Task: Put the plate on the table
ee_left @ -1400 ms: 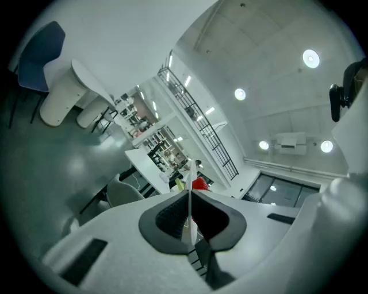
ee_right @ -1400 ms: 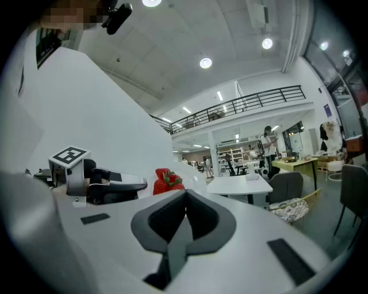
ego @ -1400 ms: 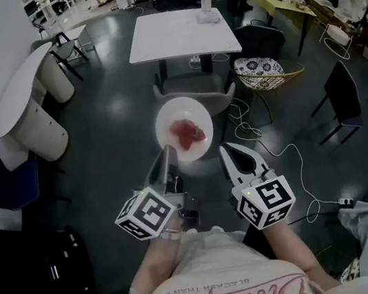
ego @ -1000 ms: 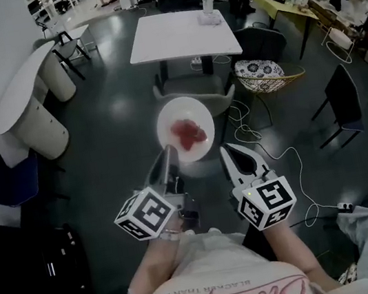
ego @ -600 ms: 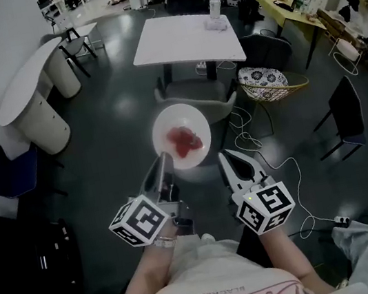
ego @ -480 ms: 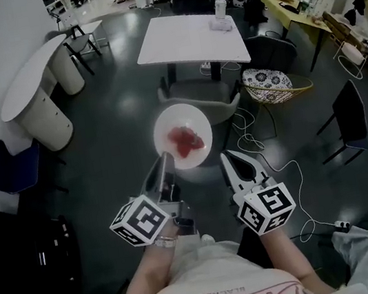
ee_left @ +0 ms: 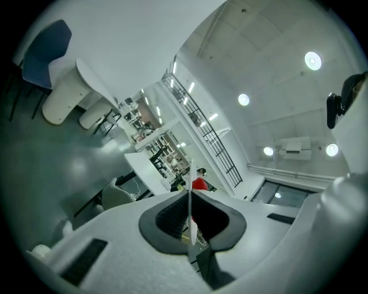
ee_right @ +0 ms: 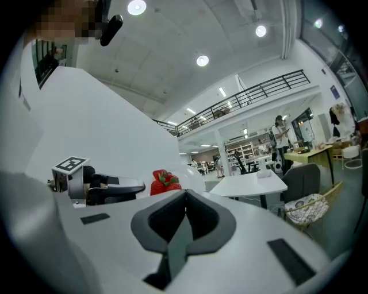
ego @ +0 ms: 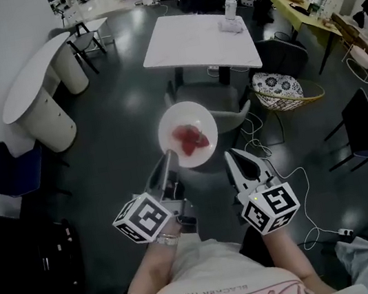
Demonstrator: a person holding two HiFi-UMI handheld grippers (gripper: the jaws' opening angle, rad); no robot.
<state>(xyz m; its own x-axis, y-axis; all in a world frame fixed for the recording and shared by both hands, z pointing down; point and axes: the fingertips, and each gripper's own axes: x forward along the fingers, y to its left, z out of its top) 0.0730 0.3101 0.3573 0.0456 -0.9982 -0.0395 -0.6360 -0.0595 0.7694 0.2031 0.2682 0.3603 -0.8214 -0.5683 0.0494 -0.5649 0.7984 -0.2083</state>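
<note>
A white plate [ego: 184,125] carrying red strawberries [ego: 192,139] hangs in the air above the dark floor, short of the white square table [ego: 187,39]. My left gripper [ego: 169,156] is shut on the plate's near rim. In the left gripper view the plate [ee_left: 190,198] shows edge-on as a thin white line pinched between the jaws of the left gripper [ee_left: 190,194]. My right gripper [ego: 232,156] hovers just right of the plate and holds nothing. In the right gripper view the right gripper [ee_right: 185,194] has its jaws shut, with the strawberries [ee_right: 163,180] and the table [ee_right: 253,184] beyond.
A grey chair [ego: 225,103] stands under the plate at the table's near side. A patterned basket chair [ego: 280,86] and a black chair [ego: 361,126] are to the right, with cables [ego: 279,164] on the floor. A curved white counter [ego: 28,85] and a blue chair [ego: 6,176] are left.
The plate has stayed in my left gripper's grip. Both grippers and the plate have drifted a little to the right, and the table sits slightly lower and further right in view.
</note>
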